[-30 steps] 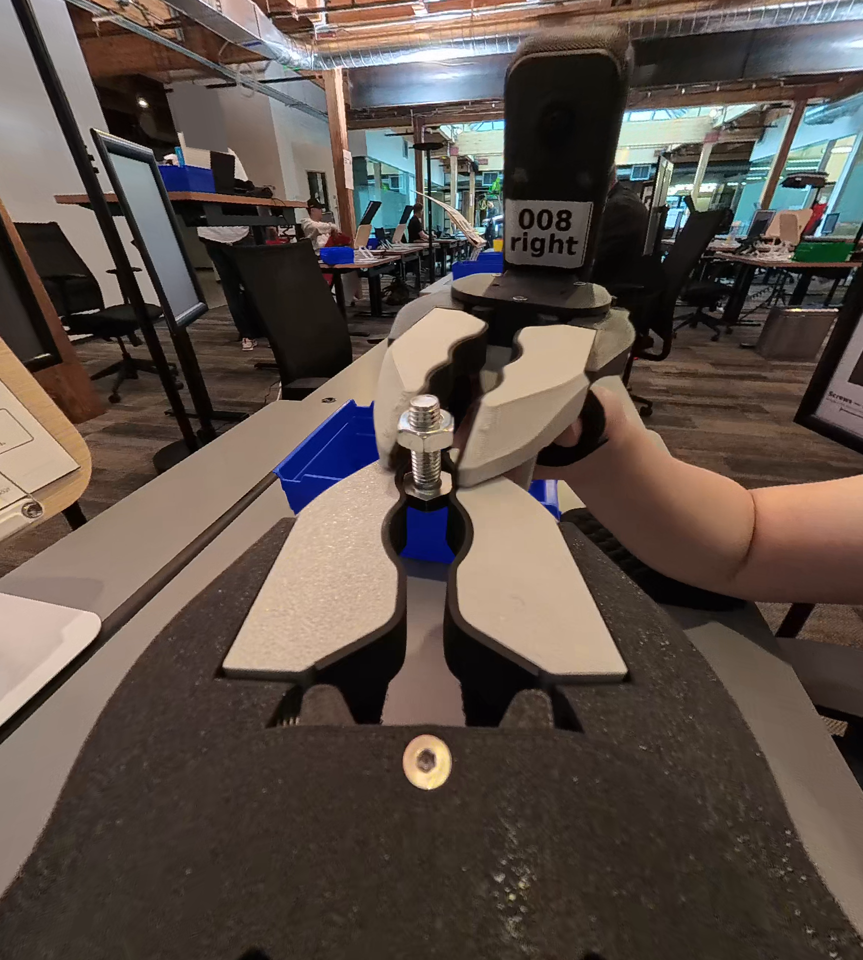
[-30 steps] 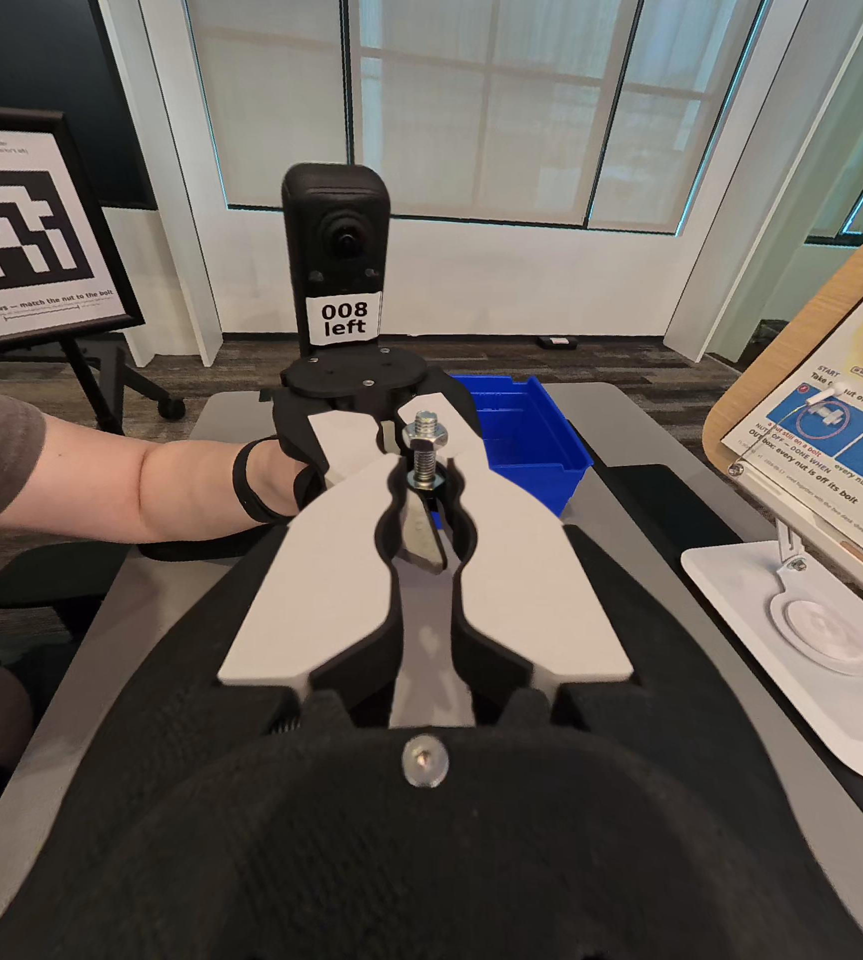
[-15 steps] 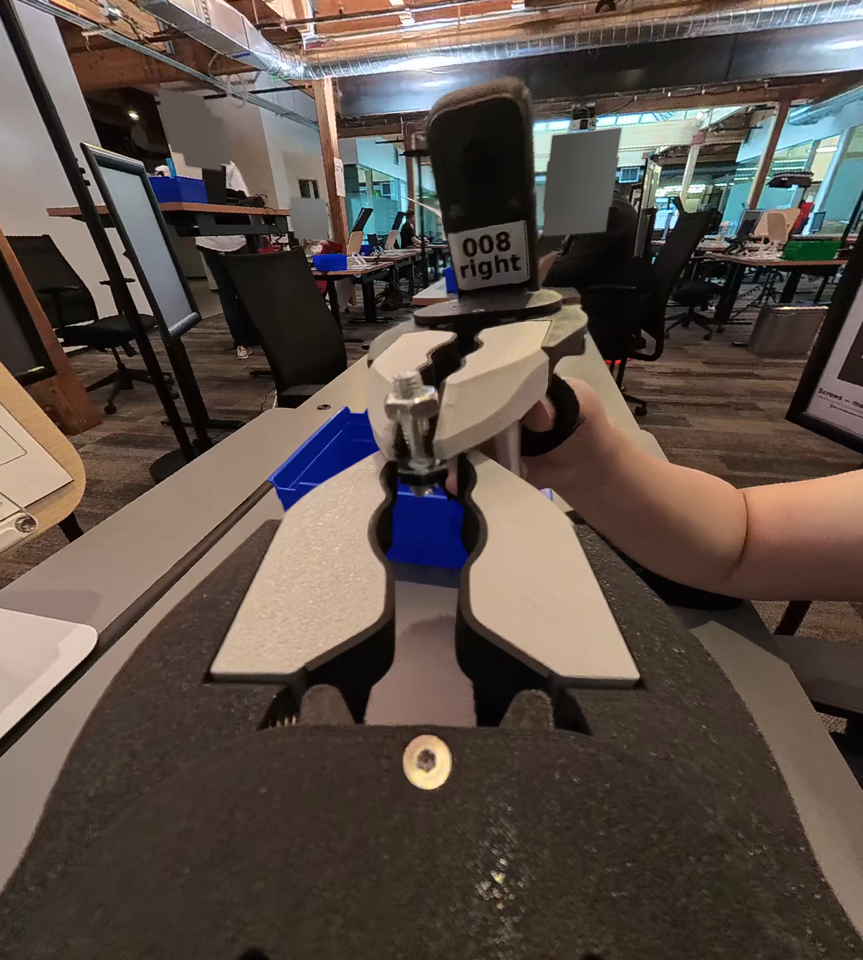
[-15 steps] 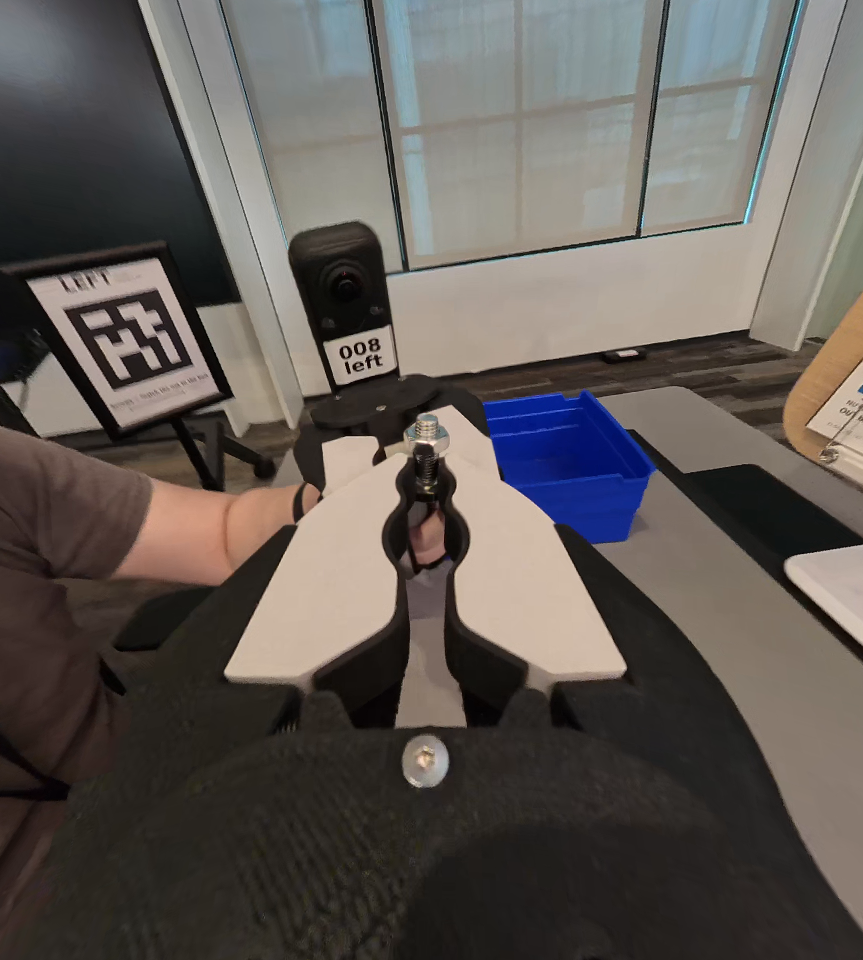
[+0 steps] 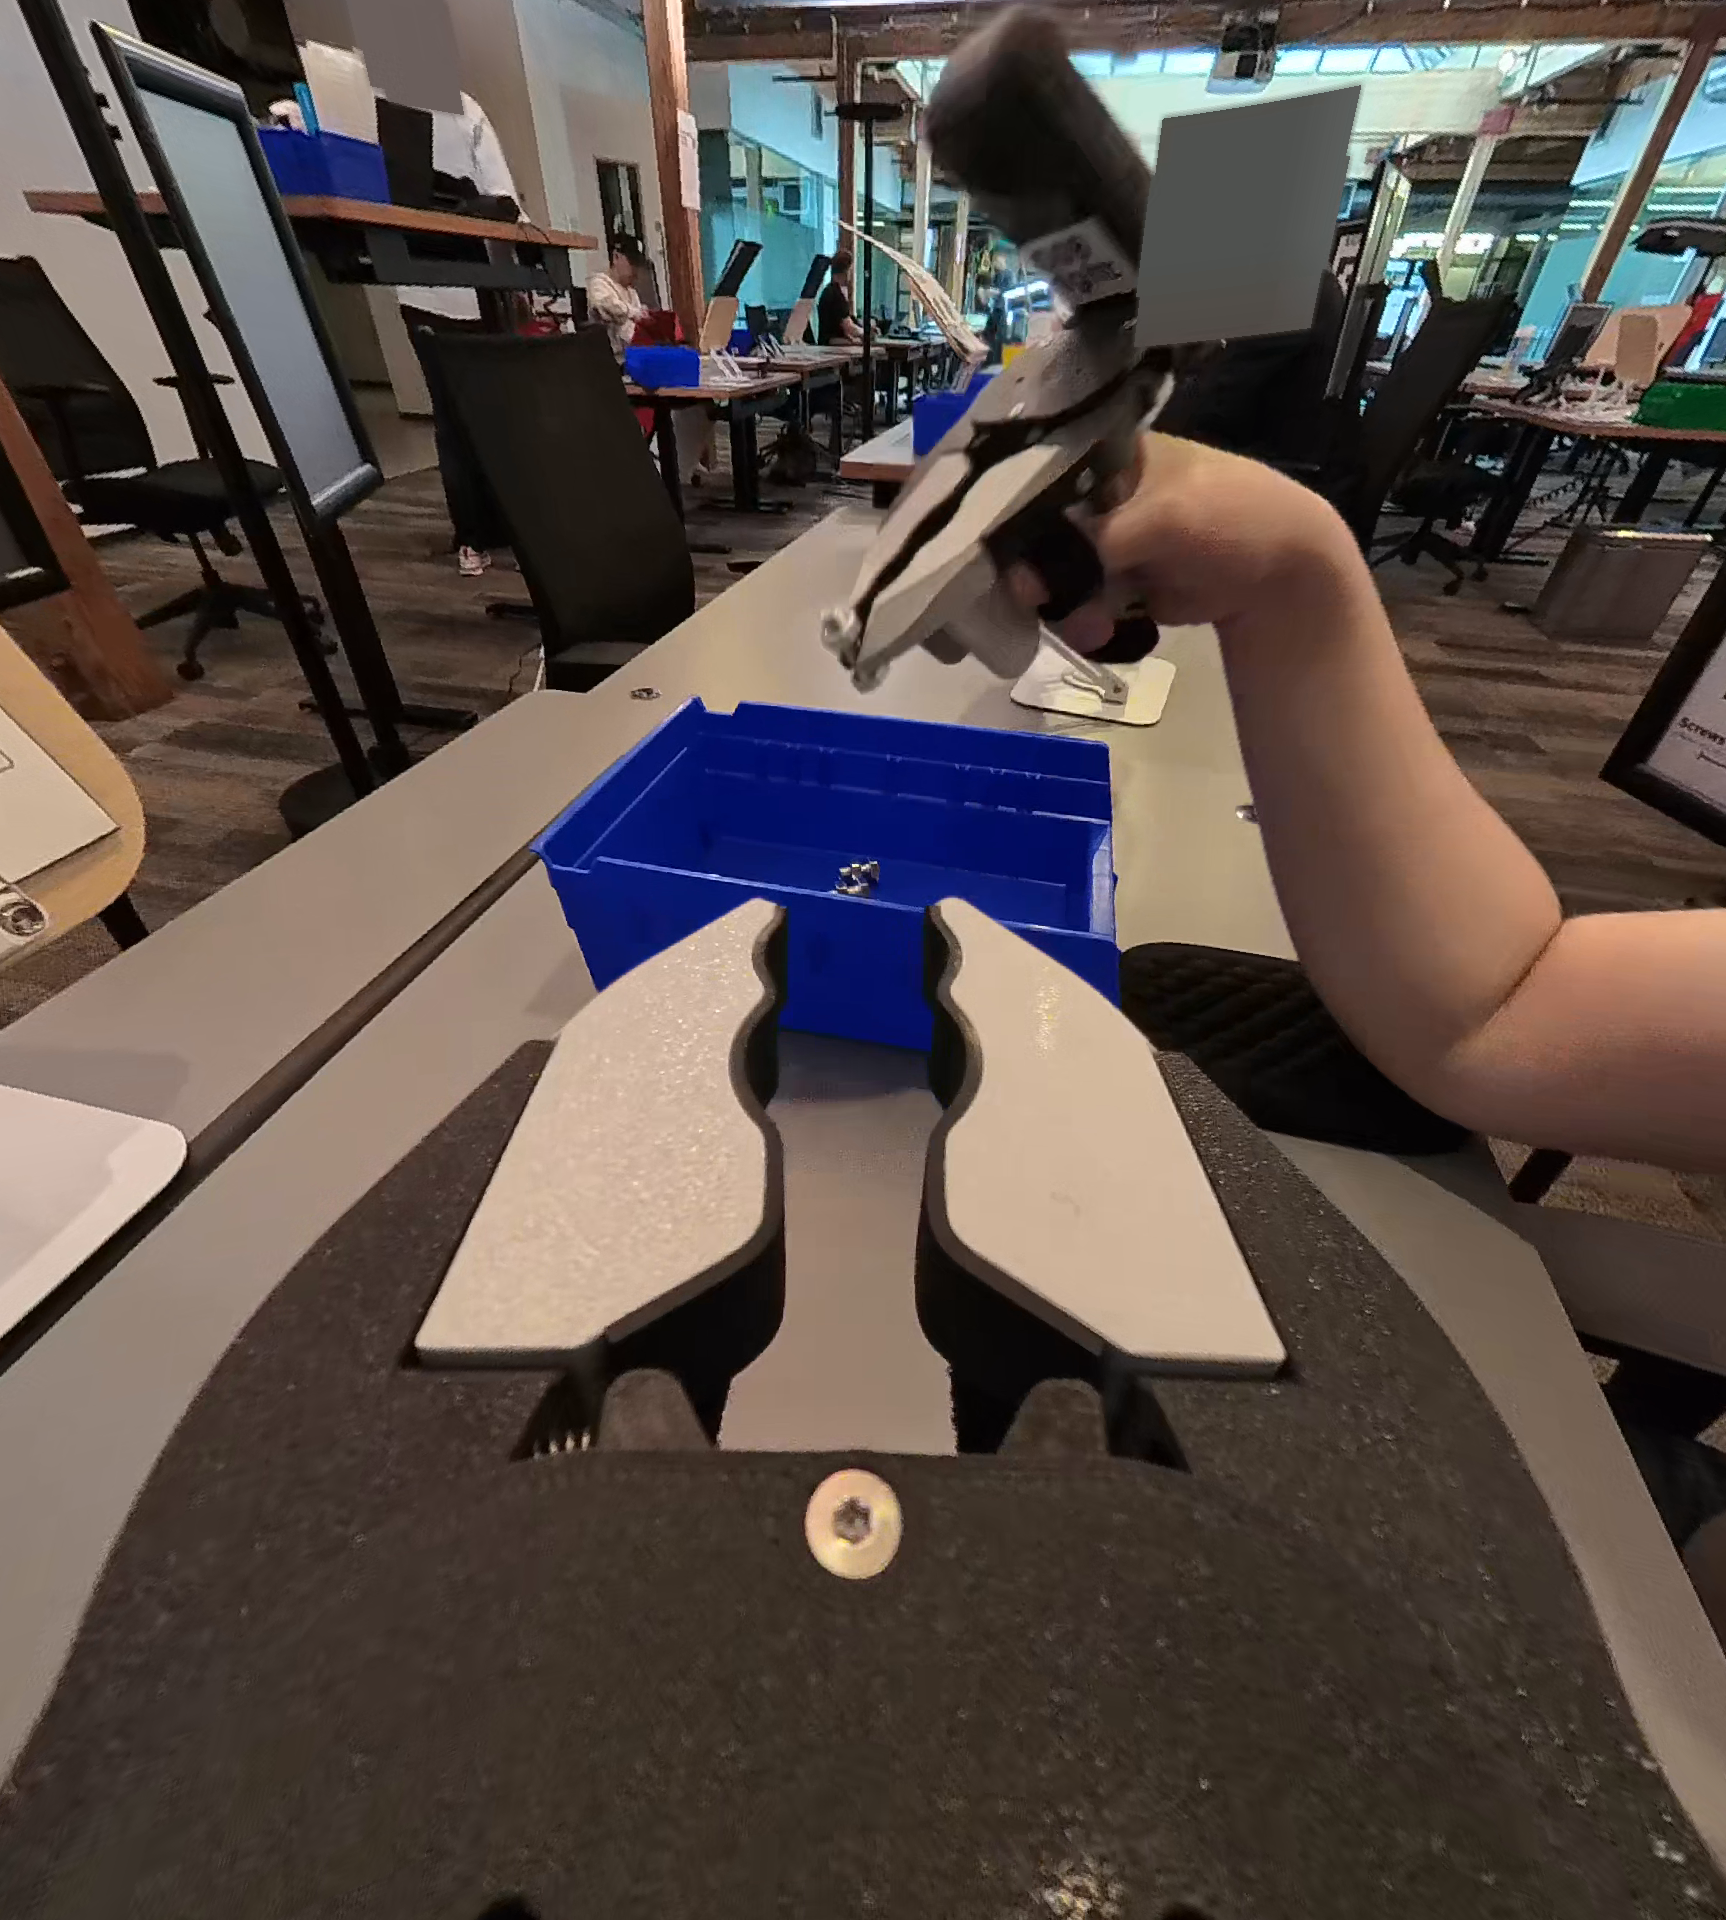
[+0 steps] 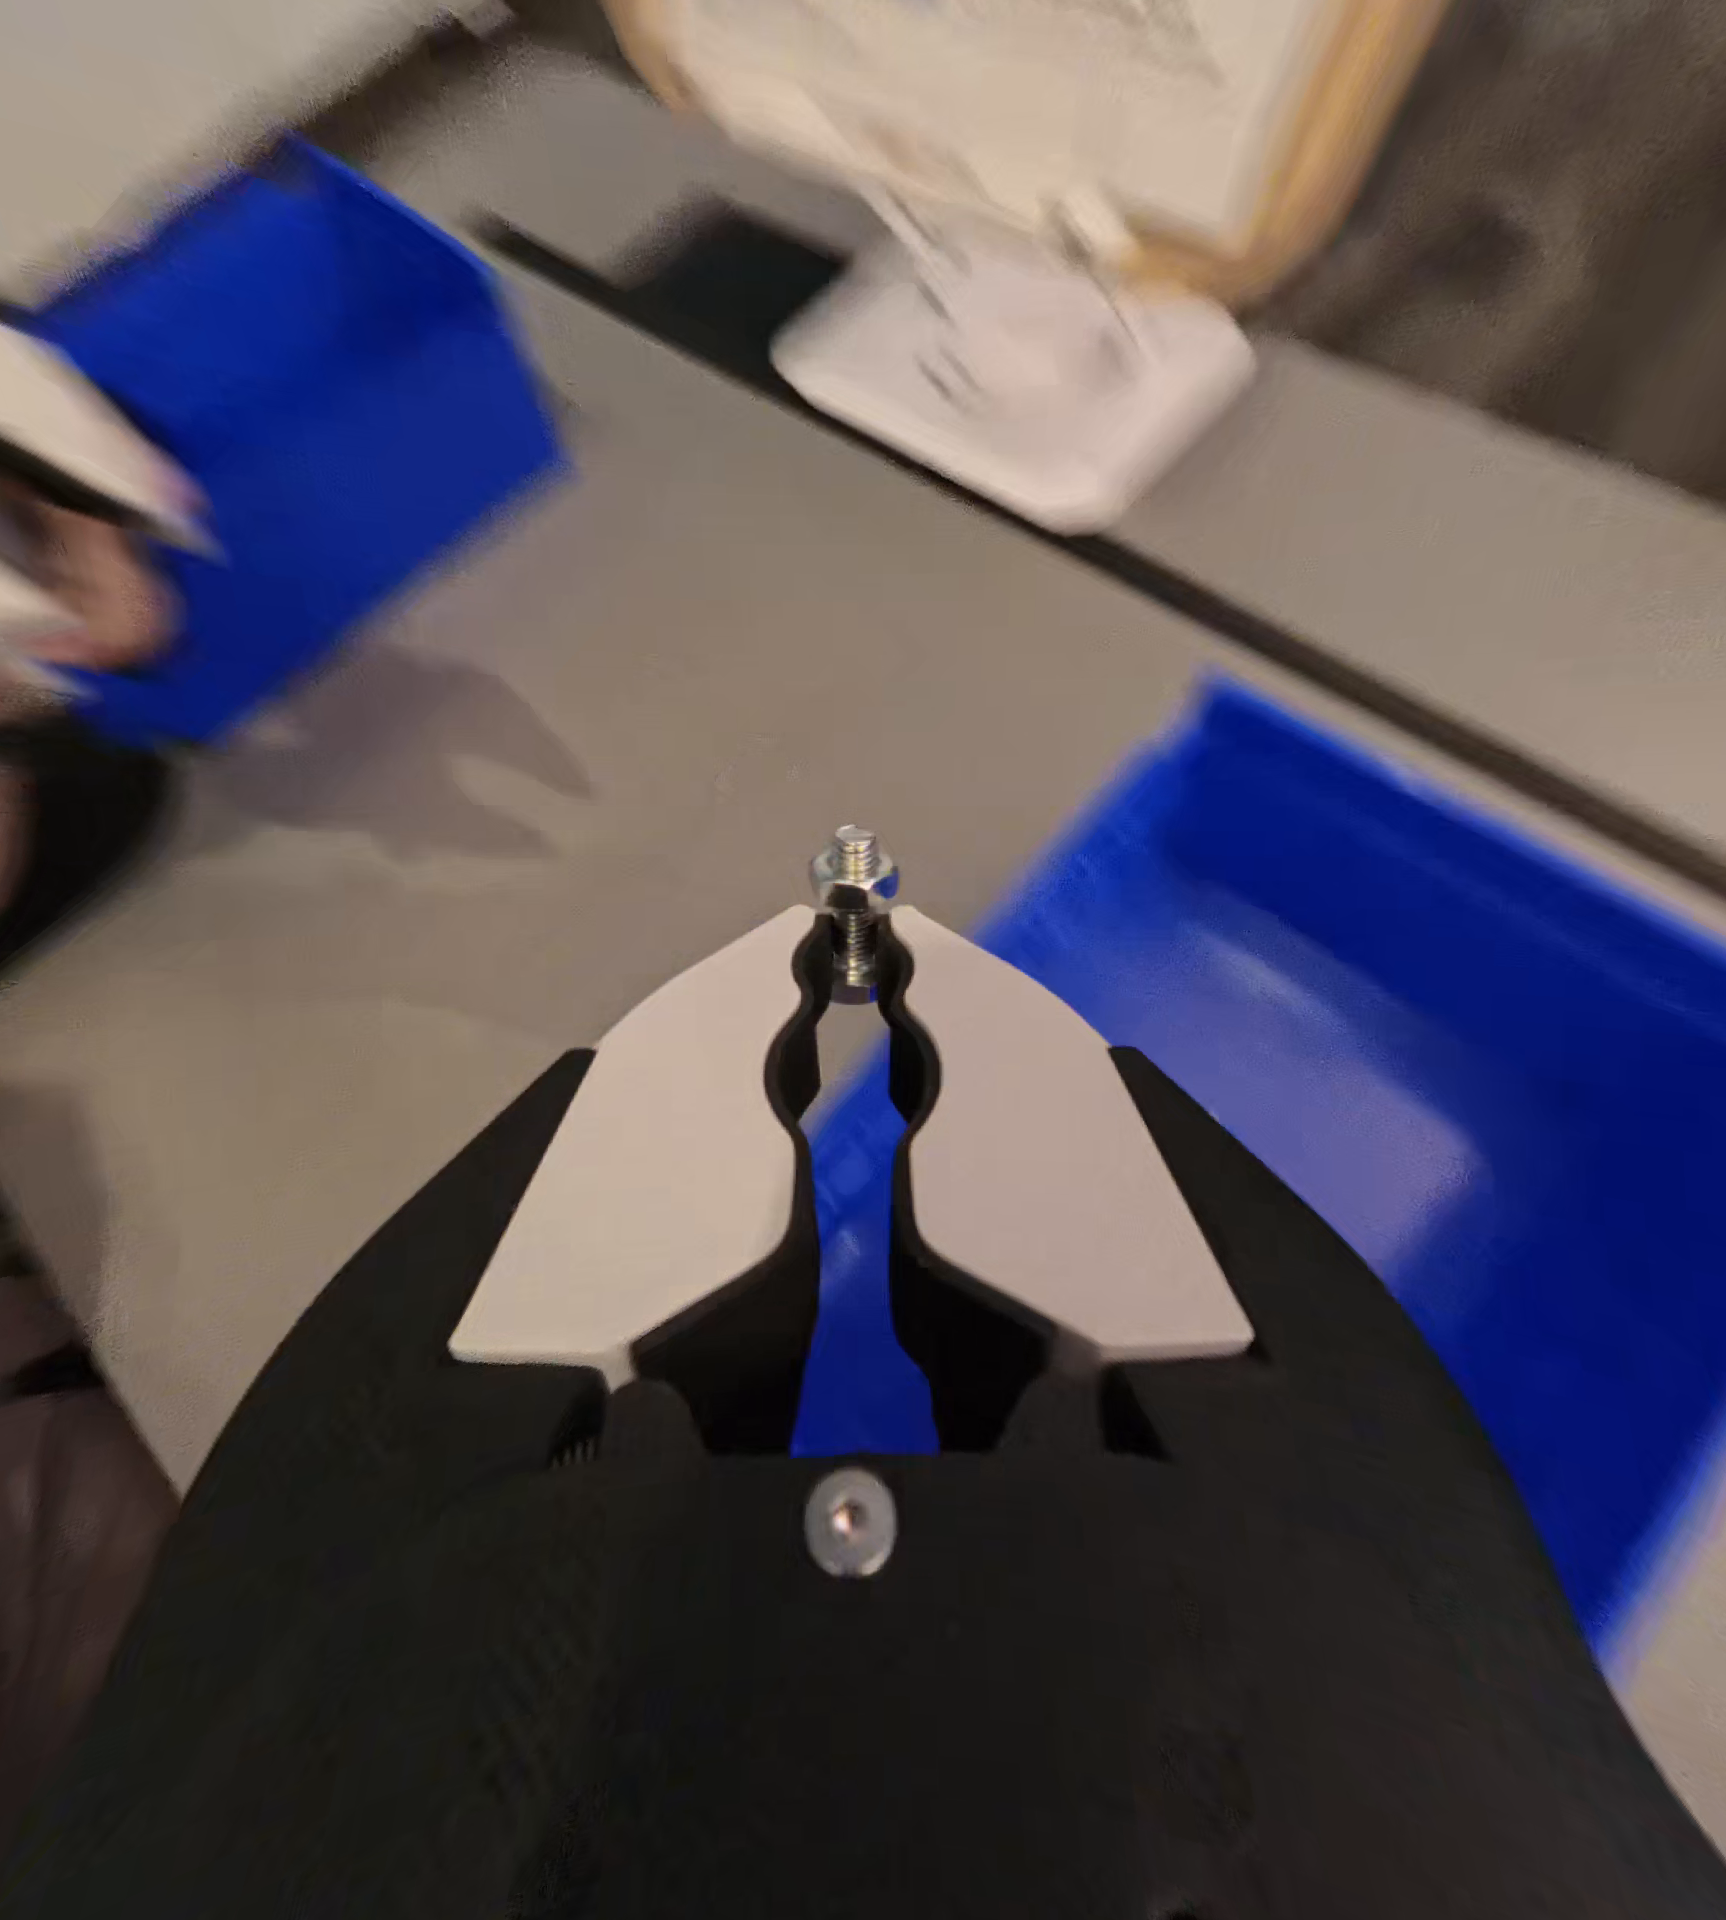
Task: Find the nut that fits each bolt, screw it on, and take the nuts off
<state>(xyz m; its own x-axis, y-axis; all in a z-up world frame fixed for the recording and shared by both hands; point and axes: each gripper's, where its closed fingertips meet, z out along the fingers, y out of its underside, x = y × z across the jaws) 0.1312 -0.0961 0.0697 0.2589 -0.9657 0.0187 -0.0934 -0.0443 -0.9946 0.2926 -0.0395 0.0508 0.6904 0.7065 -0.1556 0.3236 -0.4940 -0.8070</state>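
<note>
My right gripper (image 6: 851, 920) is shut on a silver bolt (image 6: 851, 961), which stands upright between the pads. A silver nut (image 6: 851, 883) sits on the bolt near its top, just above the fingertips. The gripper tilts down over the grey table (image 6: 630, 644). It also shows in the left wrist view (image 5: 952, 561), raised above and beyond a blue bin (image 5: 693, 852), blurred. My left gripper (image 5: 856, 930) is open and empty, low over the table in front of that bin. A few small metal pieces (image 5: 857, 878) lie in the bin.
In the right wrist view a second blue bin (image 6: 1378, 1039) lies below and right of the bolt, and the first bin (image 6: 319, 416) is at upper left. A card stand on a white base (image 6: 1015, 405) is beyond. A person's forearm (image 5: 1378, 883) reaches in from the right. There is about 20 centimeters between the tips of the two grippers.
My left gripper opened, let go of the bolt and drew back toward the bin. My right gripper closed on the bolt's shaft under the nut and swung it away, tilting down over the table.
</note>
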